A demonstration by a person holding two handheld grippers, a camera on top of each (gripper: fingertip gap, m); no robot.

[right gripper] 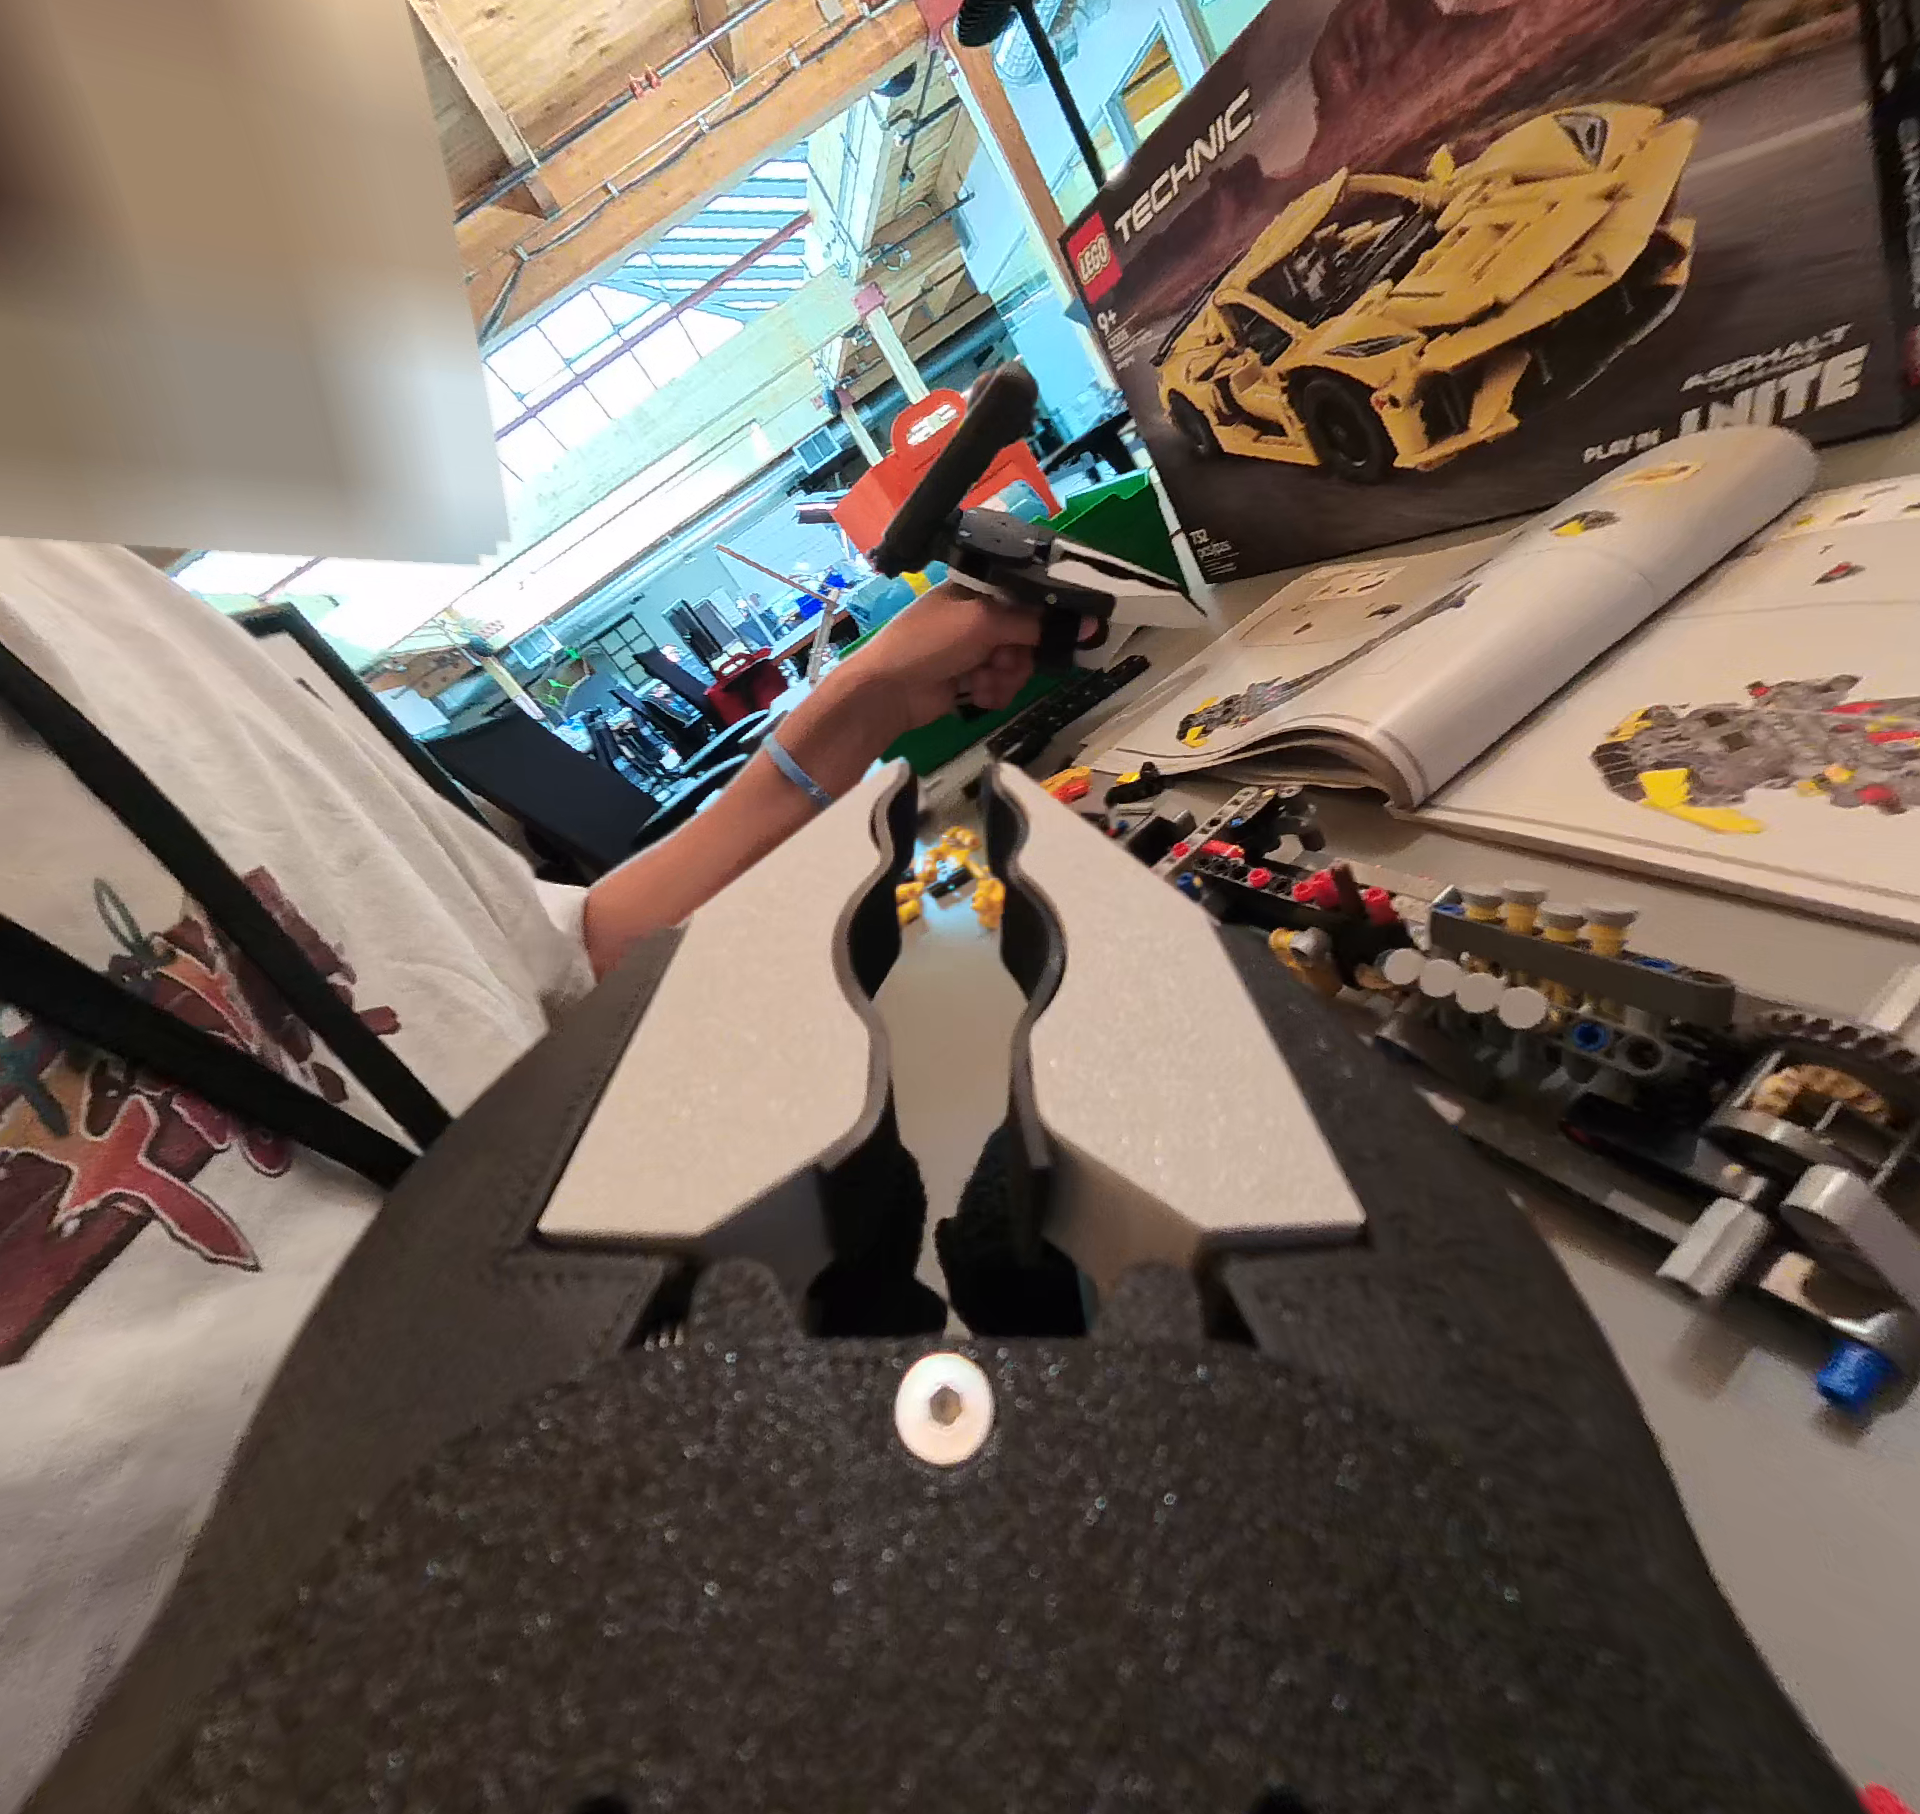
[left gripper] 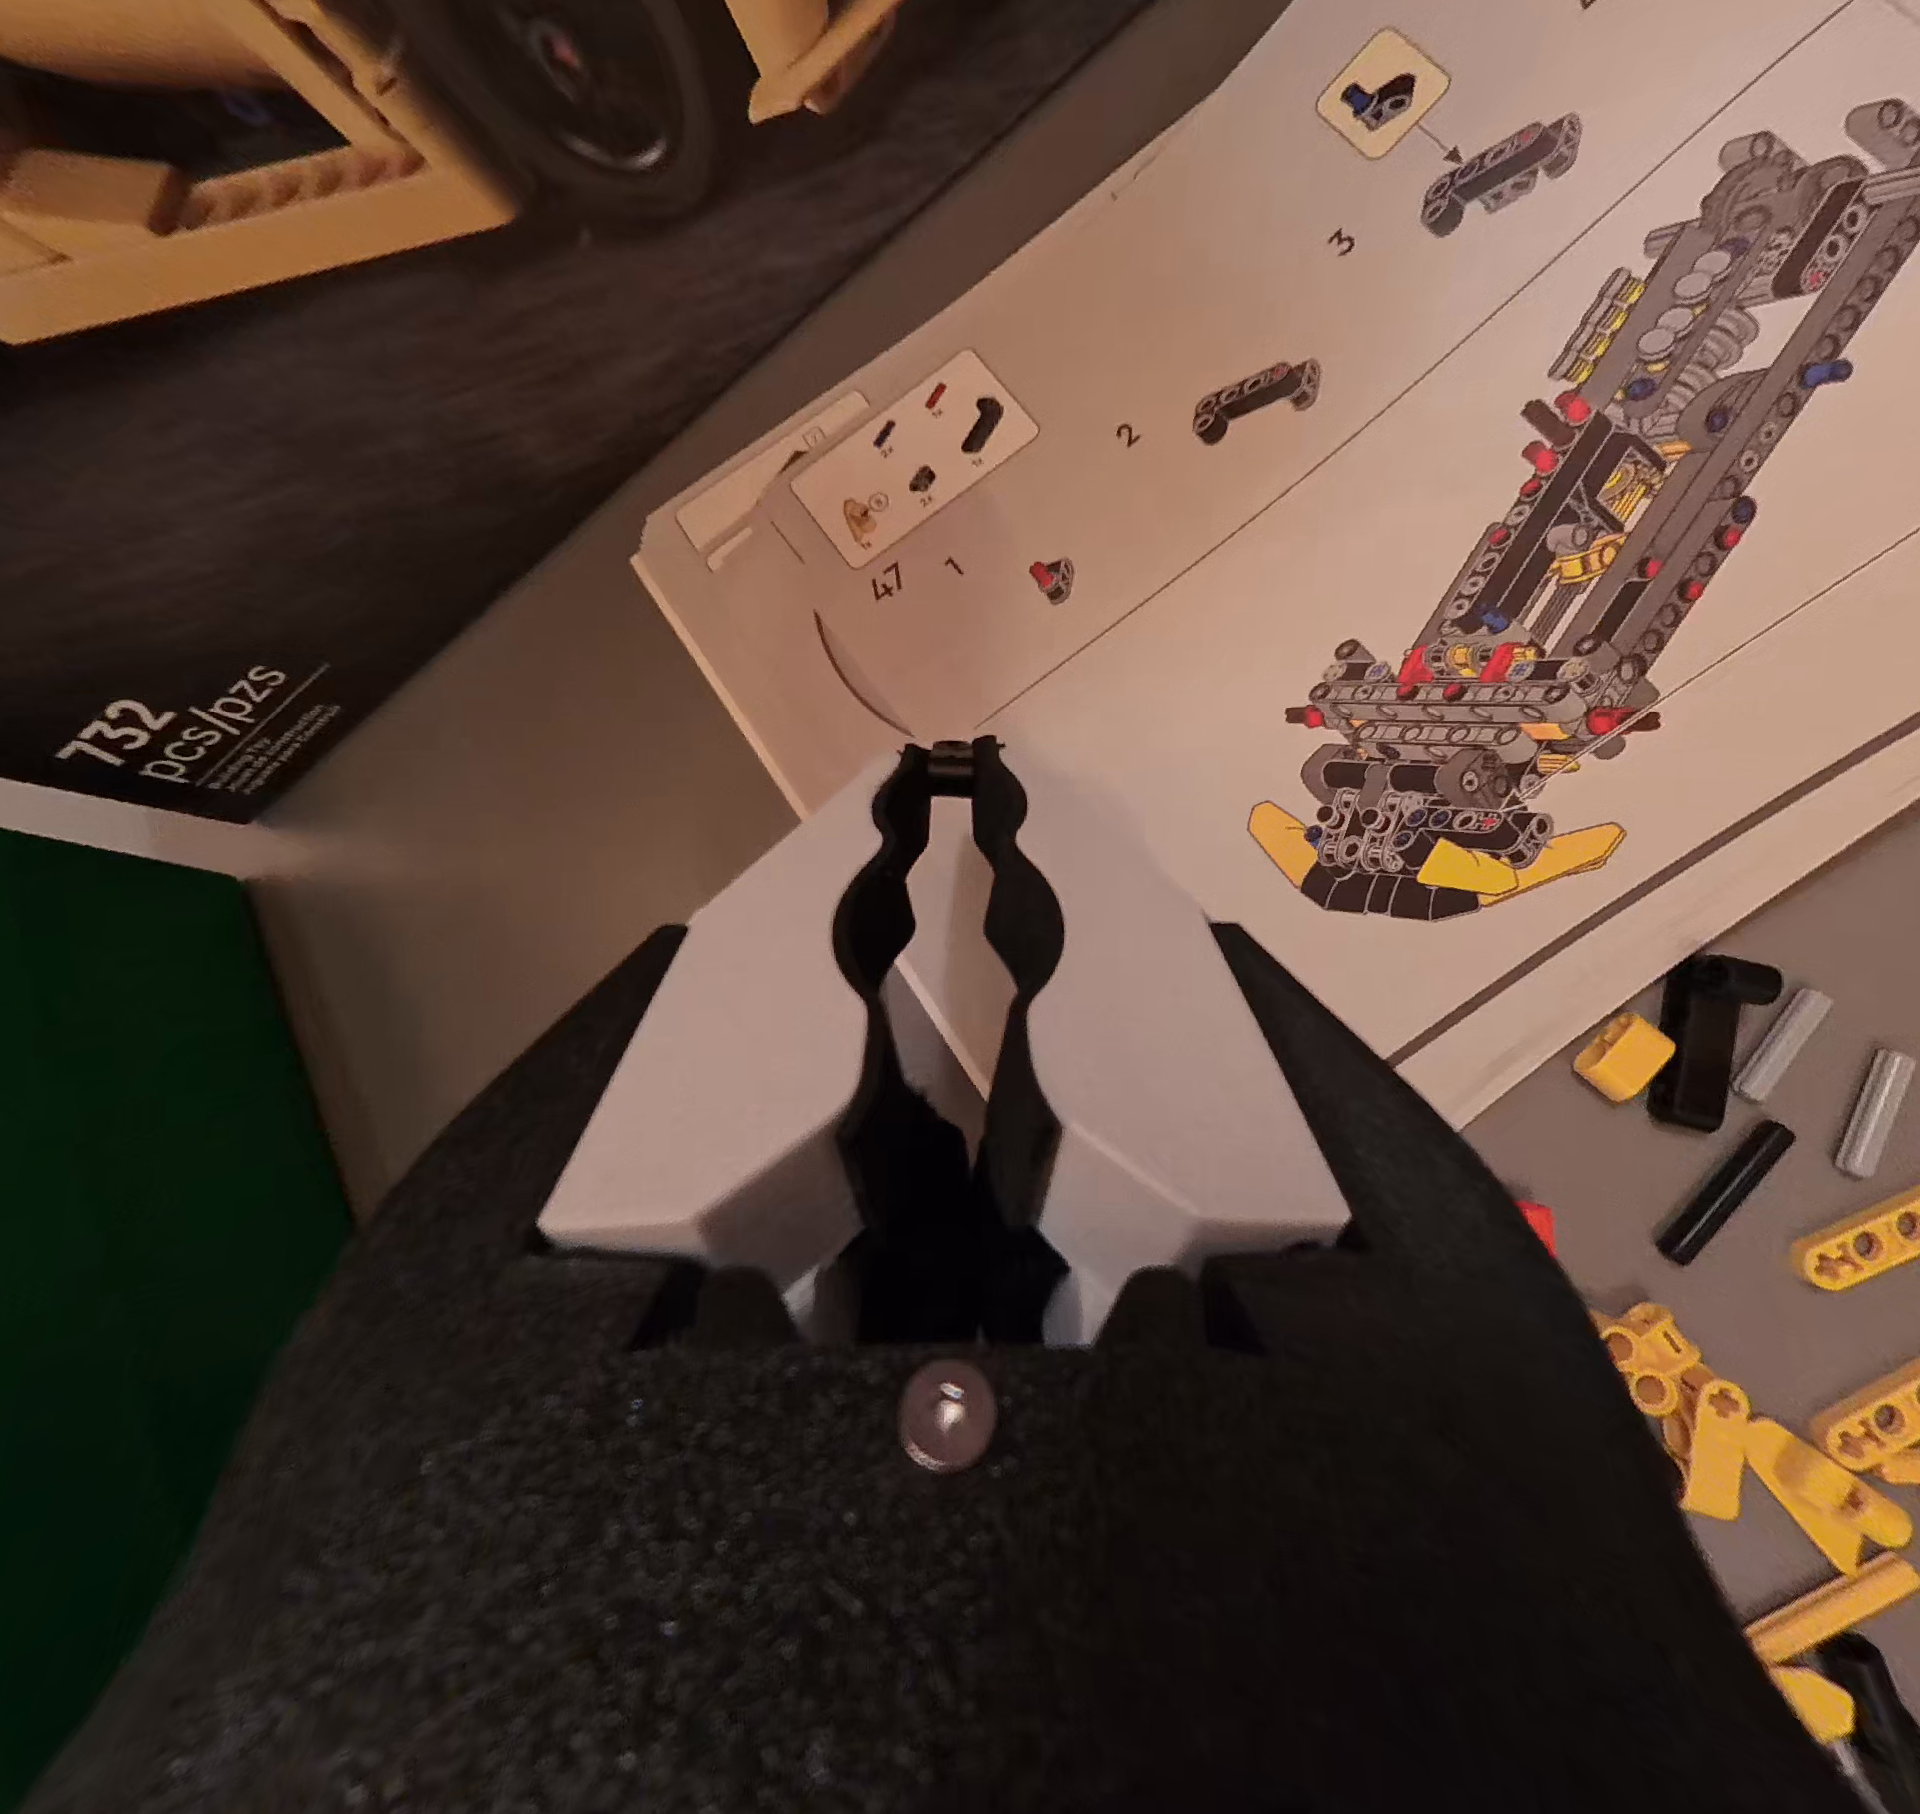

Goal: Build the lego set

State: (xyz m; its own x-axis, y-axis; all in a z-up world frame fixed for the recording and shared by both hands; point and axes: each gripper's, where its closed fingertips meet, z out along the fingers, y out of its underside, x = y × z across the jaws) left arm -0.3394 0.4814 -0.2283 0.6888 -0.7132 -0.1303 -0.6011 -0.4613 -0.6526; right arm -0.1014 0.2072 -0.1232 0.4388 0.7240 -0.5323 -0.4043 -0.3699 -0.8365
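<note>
Left wrist view: my left gripper [left gripper: 954, 762] was nearly closed, its tips pinching a tiny black lego connector piece [left gripper: 952, 765] held above the near edge of the open white paper instruction booklet [left gripper: 1195, 330]. The dark cardboard set box [left gripper: 364, 206] lay toward ten o'clock, and loose yellow, grey and black lego parts [left gripper: 1756, 1245] lay scattered at four o'clock on the grey table [left gripper: 540, 725].

Right wrist view: my right gripper [right gripper: 951, 788] was held slightly open and empty, above the table. The half-built grey and black lego chassis [right gripper: 1558, 1026] lay at three o'clock, near the booklet.

I judged this a small sub-assembly step: next, my right gripper needed to fetch the mating pin and press it squarely into the held connector.
</note>
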